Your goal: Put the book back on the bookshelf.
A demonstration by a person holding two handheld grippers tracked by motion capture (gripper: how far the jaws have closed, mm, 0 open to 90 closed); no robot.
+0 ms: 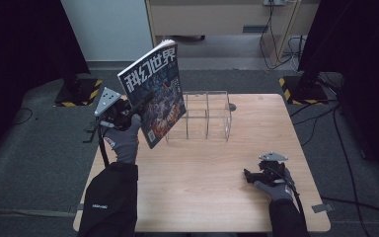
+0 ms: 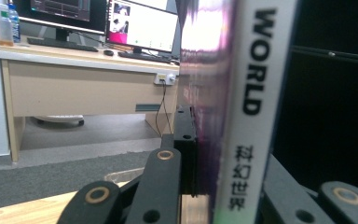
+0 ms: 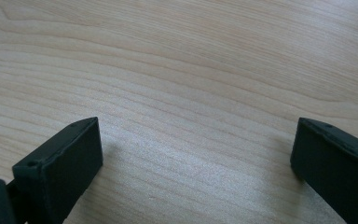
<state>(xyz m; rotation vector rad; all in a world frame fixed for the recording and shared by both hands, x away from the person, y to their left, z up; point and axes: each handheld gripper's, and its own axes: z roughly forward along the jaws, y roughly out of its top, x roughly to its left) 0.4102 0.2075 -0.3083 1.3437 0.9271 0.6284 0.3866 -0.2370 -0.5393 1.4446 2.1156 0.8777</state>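
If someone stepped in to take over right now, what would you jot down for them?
Left tongs: shut on the magazine, held up in the air, tilted, at the left end of the wire rack.
Right tongs: open, holding nothing, resting low over the table at the near right.
Done: magazine lifted.
Left, probably: set it into a rack slot and let go.

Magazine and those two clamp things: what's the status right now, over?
Left hand-held gripper shut on magazine, held up, tilted. Right hand-held gripper open, low over table. Wire rack just beyond magazine, nothing blocking.
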